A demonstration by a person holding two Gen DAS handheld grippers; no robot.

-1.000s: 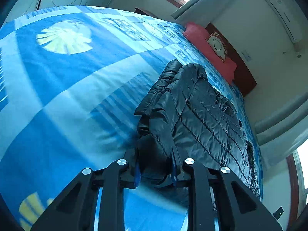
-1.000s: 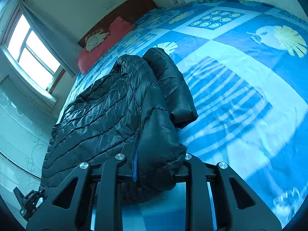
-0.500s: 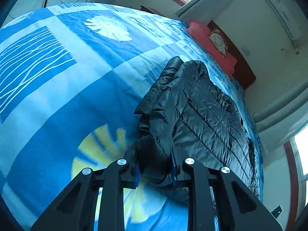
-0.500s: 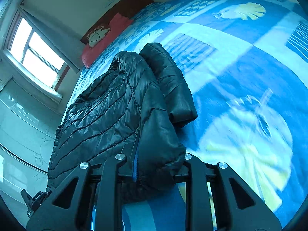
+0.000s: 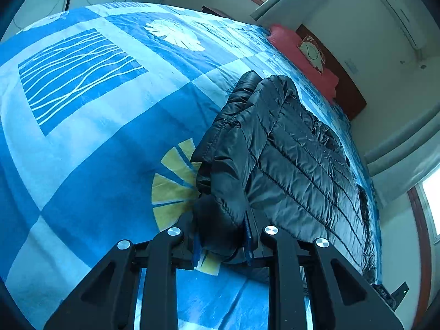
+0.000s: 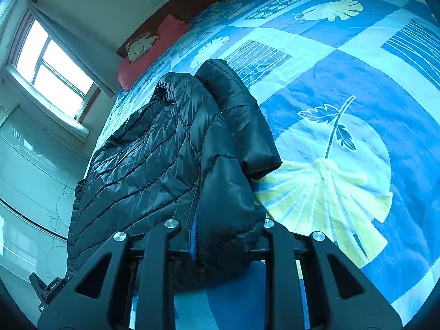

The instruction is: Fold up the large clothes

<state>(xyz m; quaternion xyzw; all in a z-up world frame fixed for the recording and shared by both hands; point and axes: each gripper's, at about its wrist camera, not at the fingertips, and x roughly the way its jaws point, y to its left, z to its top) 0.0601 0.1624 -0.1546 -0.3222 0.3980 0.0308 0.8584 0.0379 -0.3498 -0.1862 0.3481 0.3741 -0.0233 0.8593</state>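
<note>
A black quilted puffer jacket (image 5: pixel 291 159) hangs bunched between both grippers above a blue patterned bed cover (image 5: pixel 90 115). My left gripper (image 5: pixel 221 243) is shut on a thick fold of the jacket's edge. My right gripper (image 6: pixel 227 243) is shut on another bunched fold of the jacket (image 6: pixel 154 159). A sleeve (image 6: pixel 242 115) drapes down beside the right gripper's hold. The rest of the jacket stretches away toward the other gripper in each view.
The bed cover (image 6: pixel 343 104) spreads wide under the jacket. A red pillow (image 5: pixel 302 57) lies at the dark headboard (image 6: pixel 176 13). A window (image 6: pixel 52 66) sits on the wall beside the bed. An air conditioner (image 5: pixel 398 13) hangs high on the wall.
Both grippers have carried the held jacket across the bed; the cover's pattern has slid beneath, and a yellow leaf print now lies under the jacket. The grips have not changed.
</note>
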